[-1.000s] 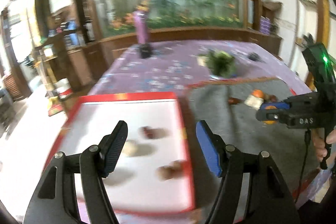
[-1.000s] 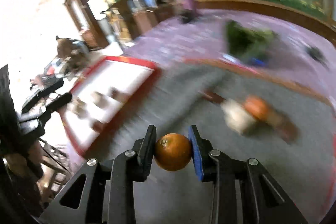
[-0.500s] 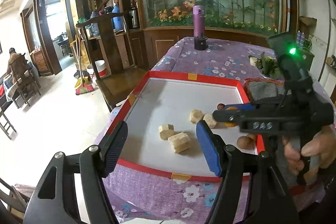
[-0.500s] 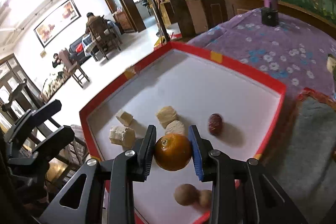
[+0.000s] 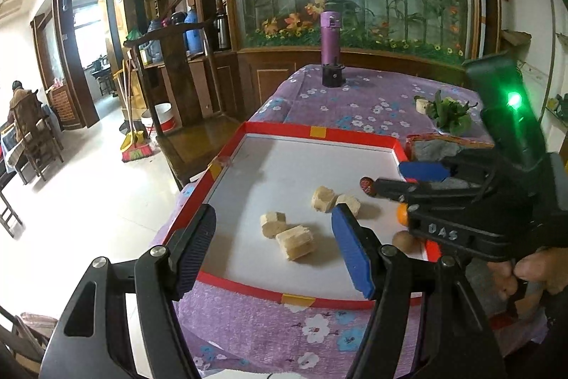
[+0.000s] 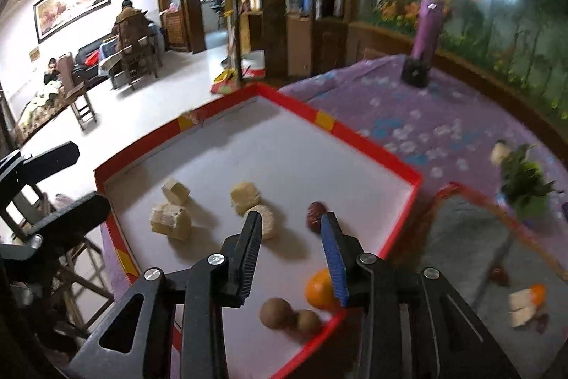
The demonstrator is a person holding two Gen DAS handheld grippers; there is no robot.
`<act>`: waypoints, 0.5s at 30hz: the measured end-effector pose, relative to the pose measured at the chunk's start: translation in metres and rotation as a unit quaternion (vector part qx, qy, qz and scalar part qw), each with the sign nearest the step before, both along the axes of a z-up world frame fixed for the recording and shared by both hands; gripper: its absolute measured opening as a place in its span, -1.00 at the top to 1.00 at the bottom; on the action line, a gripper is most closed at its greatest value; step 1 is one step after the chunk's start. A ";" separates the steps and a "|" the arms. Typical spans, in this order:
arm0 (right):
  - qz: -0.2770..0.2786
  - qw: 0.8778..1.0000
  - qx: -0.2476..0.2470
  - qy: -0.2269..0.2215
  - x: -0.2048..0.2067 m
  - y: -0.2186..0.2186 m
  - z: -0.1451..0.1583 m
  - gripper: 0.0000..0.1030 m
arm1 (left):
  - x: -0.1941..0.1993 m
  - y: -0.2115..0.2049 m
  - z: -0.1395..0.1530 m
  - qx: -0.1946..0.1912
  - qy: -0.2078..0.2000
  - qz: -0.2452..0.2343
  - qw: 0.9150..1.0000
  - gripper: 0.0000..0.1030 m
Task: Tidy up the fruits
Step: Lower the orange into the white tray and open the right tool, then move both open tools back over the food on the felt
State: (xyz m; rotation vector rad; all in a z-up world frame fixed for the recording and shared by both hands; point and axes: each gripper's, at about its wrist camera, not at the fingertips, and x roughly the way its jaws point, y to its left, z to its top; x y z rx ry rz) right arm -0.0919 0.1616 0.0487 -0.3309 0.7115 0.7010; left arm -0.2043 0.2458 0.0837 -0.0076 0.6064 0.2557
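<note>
A red-rimmed white tray (image 5: 316,131) (image 6: 323,119) lies on the purple flowered tablecloth. In it are several beige cake blocks (image 5: 294,241) (image 6: 170,222), a dark red date (image 6: 315,212) (image 5: 367,185), two brown round fruits (image 6: 275,312) and an orange (image 6: 317,288) (image 5: 402,212). My right gripper (image 6: 293,237) (image 5: 401,180) is open above the tray, the orange lying loose under its blue finger. My left gripper (image 5: 275,237) is open and empty over the tray's near edge.
A grey mat (image 6: 468,237) right of the tray holds another orange (image 6: 539,293), a beige block and dark fruit. A green leafy bunch (image 5: 449,111) and a purple bottle (image 5: 331,38) stand farther back. The table edge drops to the floor on the left.
My right gripper opened and let go of the orange, which now lies in the tray by the brown fruits. Before that it carried the orange from the mat to the tray.
</note>
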 end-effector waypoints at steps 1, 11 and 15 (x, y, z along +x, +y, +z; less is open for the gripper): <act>-0.006 1.000 -0.002 -0.010 -0.002 -0.004 0.006 0.30 | -0.001 -0.002 0.001 0.001 -0.001 -0.002 1.000 -0.31; -0.074 0.995 -0.009 -0.066 -0.004 -0.057 0.045 0.24 | 0.007 -0.046 0.014 0.015 -0.001 -0.048 0.999 -0.31; -0.106 0.992 -0.006 -0.075 -0.001 -0.084 0.053 0.23 | 0.011 -0.069 0.019 0.021 0.001 -0.070 0.997 -0.31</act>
